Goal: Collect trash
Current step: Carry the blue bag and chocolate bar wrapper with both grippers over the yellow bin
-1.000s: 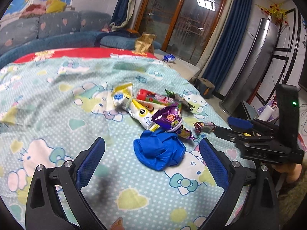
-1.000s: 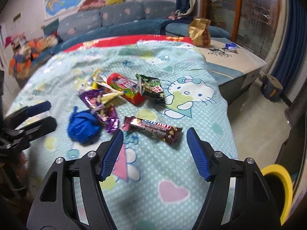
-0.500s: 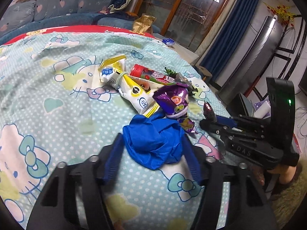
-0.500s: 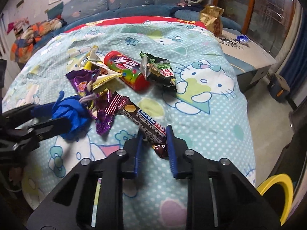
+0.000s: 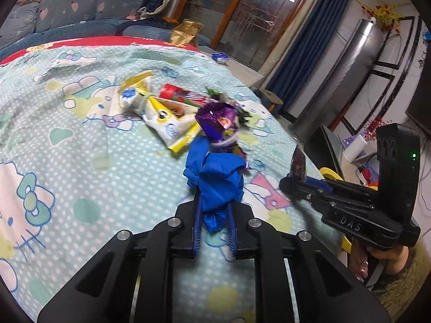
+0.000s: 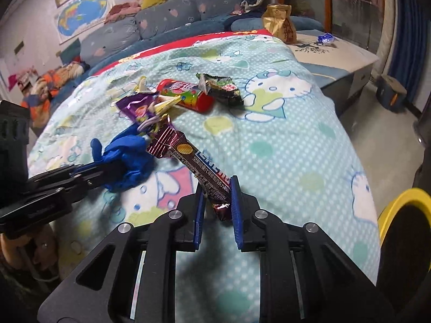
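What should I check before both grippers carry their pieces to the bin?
1. Left gripper shut on crumpled blue glove: ok.
2. Right gripper shut on long brown candy-bar wrapper: ok, gripped near one end.
3. Glove free of purple foil wrapper: cannot tell, they look to be touching.
4. Yellow-rimmed black bin in view: ok, off the bed's right edge.
5. Bed cleared: not ok; red can and dark green packet lie there.

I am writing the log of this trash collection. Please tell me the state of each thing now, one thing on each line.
left gripper: shut on the blue glove.
blue glove: crumpled, clamped.
right gripper: shut on the chocolate bar wrapper.
chocolate bar wrapper: held by one end.
purple wrapper: lying on the blanket.
red can: on its side.
green snack bag: crumpled.
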Action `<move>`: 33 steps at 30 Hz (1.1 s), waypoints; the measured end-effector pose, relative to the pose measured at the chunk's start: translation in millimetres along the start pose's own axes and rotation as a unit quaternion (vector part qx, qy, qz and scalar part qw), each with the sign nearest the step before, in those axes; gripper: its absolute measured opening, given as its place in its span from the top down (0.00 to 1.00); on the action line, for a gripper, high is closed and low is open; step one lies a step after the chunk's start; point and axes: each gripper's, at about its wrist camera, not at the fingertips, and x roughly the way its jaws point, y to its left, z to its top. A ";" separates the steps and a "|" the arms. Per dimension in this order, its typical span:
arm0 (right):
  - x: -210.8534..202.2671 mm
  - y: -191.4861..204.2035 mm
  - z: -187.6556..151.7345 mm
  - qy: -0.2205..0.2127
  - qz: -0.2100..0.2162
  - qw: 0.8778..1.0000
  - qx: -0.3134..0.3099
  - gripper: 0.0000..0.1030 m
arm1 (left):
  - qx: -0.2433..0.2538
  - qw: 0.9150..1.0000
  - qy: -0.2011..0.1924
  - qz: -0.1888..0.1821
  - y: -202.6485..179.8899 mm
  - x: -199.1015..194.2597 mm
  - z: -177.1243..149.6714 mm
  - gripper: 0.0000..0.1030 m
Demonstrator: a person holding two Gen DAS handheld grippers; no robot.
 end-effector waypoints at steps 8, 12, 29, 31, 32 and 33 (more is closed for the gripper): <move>-16.5 0.0 -11.0 -0.008 0.019 0.999 0.025 0.88 | 0.023 1.000 -0.012 -0.018 -20.6 -11.2 3.7 0.86; -26.6 -0.7 -16.4 -0.014 0.021 0.999 0.028 0.88 | 0.033 0.999 -0.022 -0.025 -30.6 -19.2 7.5 0.86; -67.5 -26.1 -25.4 -0.043 0.004 0.998 0.051 0.88 | 0.066 0.996 -0.040 -0.052 -61.9 -33.9 13.9 0.86; -71.4 -28.4 -26.3 -0.046 0.001 0.998 0.053 0.88 | 0.070 0.995 -0.040 -0.055 -65.6 -34.9 14.1 0.86; -73.8 -30.4 -26.7 -0.048 -0.001 0.997 0.055 0.88 | 0.071 0.995 -0.040 -0.056 -66.9 -35.1 14.1 0.86; -75.5 -32.1 -26.9 -0.050 -0.002 0.997 0.056 0.88 | 0.073 0.995 -0.041 -0.058 -69.1 -35.4 14.4 0.86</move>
